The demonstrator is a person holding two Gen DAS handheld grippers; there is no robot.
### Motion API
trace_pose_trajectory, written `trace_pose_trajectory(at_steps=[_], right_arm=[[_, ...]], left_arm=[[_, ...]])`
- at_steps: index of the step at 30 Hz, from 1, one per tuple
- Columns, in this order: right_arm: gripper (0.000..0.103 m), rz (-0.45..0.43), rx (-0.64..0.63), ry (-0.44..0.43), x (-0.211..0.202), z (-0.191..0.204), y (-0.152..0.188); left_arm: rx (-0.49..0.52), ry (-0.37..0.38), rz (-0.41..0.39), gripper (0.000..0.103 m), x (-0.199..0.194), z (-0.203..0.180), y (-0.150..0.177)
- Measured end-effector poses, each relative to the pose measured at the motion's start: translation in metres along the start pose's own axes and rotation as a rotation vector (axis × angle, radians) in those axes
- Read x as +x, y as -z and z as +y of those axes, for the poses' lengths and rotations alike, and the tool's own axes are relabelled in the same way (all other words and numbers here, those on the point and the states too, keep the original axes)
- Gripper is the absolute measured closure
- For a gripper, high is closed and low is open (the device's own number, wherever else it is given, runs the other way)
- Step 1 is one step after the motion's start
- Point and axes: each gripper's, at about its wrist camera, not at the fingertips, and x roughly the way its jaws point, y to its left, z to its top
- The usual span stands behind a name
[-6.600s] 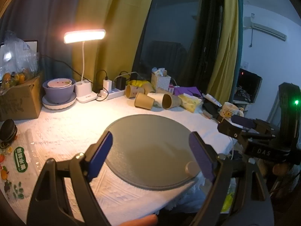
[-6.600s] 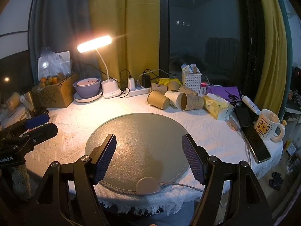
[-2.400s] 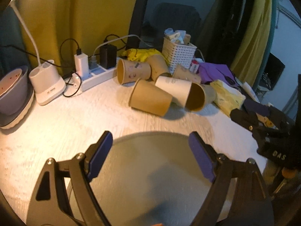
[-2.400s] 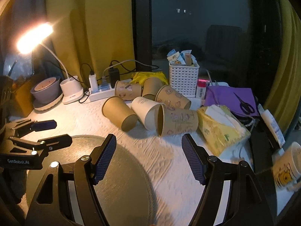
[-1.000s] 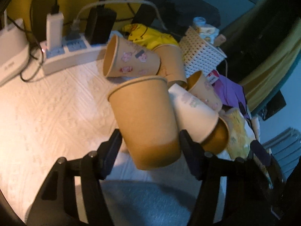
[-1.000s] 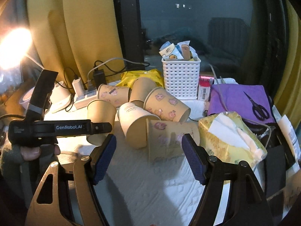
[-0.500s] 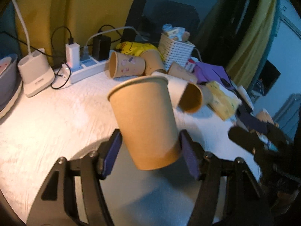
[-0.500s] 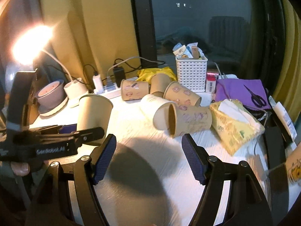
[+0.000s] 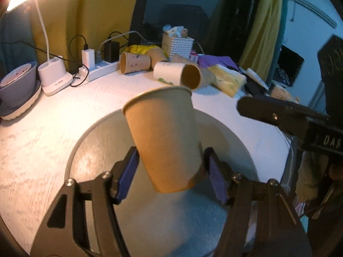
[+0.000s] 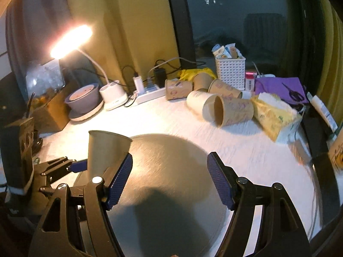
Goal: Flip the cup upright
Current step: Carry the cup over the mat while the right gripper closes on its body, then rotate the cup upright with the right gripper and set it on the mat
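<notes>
My left gripper (image 9: 171, 175) is shut on a plain brown paper cup (image 9: 165, 137), held mouth up and slightly tilted above the round grey mat (image 9: 103, 141). The same cup (image 10: 105, 152) shows at the left of the right wrist view, held by the left gripper (image 10: 79, 166). My right gripper (image 10: 169, 180) is open and empty over the mat (image 10: 171, 171). Several more paper cups (image 10: 216, 105) lie on their sides at the back of the table; they also show in the left wrist view (image 9: 178, 75).
A lit desk lamp (image 10: 70, 38) and its white base (image 10: 112, 96), a power strip (image 10: 148, 94), a purple bowl (image 10: 82, 98), a white basket (image 10: 230, 69), a yellow tissue pack (image 10: 274, 115) and scissors on purple cloth (image 10: 293, 93) line the table's back and right.
My left gripper has carried the cup back from the pile to above the grey mat, mouth up. My right gripper has pulled back over the mat, still open.
</notes>
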Motion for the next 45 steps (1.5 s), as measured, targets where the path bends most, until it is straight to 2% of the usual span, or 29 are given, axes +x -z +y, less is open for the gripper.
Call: trace_pose_trajectory(at_steps=[5, 12, 15, 29, 37, 40, 42, 45], right_arm=[[0.028, 0.011, 0.032, -0.045, -0.015, 0.011, 0.017], [0.028, 0.045, 0.095, -0.174, -0.03, 0.026, 0.038], [0.028, 0.063, 0.121, -0.23, -0.032, 0.033, 0.043], [0.028, 0.122, 0.13, -0.352, -0.037, 0.062, 0.063], [0.028, 0.125, 0.155, -0.401, -0.039, 0.056, 0.064], [0.034, 0.135, 0.158, -0.395, -0.035, 0.052, 0.064], [0.035, 0.141, 0.164, -0.392, -0.031, 0.05, 0.064], [0.035, 0.143, 0.161, -0.376, -0.026, 0.049, 0.061]], left_arm=[[0.055, -0.02, -0.03, 0.039, -0.016, -0.012, 0.025], [0.093, -0.033, -0.086, 0.039, -0.036, -0.021, 0.056], [0.107, -0.025, -0.111, 0.039, -0.045, -0.025, 0.067], [0.264, 0.035, -0.236, 0.039, -0.089, -0.057, 0.099], [0.288, 0.065, -0.24, 0.039, -0.088, -0.067, 0.102], [0.273, 0.074, -0.224, 0.039, -0.083, -0.065, 0.099], [0.261, 0.078, -0.202, 0.038, -0.078, -0.063, 0.098], [0.242, 0.082, -0.183, 0.024, -0.073, -0.06, 0.098]])
